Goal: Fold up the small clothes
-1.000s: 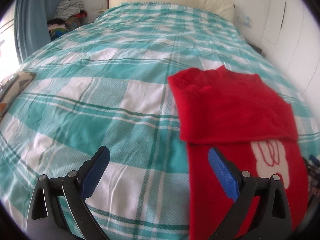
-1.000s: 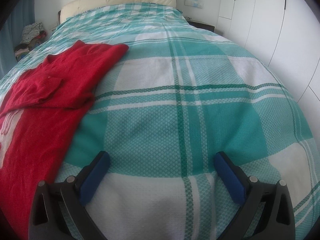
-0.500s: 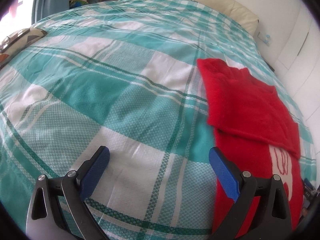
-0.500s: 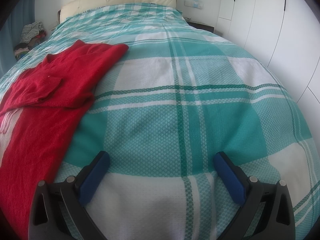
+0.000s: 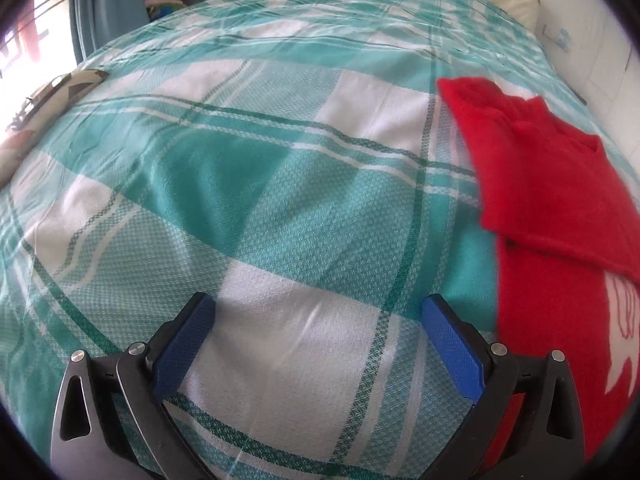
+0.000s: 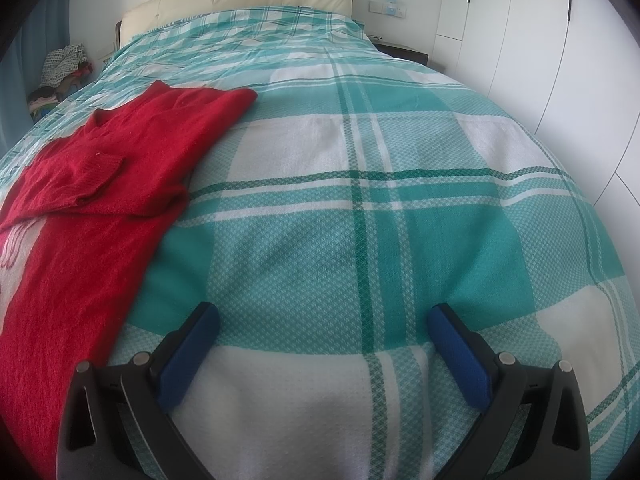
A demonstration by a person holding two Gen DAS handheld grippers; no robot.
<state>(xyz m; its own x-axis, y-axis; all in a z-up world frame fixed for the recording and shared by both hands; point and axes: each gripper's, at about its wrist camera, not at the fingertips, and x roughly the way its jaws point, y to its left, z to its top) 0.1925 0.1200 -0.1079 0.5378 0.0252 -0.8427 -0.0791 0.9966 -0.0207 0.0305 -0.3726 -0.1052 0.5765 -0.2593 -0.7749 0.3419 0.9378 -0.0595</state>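
Plaid bed (image 6: 400, 208) carries my half-folded sweater (image 6: 100, 208), spread flat for folding; my left gripper (image 5: 318, 330) and right gripper (image 6: 324, 334) hover, jaws wide, empty.

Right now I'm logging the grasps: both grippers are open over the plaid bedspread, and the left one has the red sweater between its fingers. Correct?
Not quite. The left gripper is open over bare bedspread; the red sweater lies to its right, ungrasped, per the left wrist view. The right gripper is open too.
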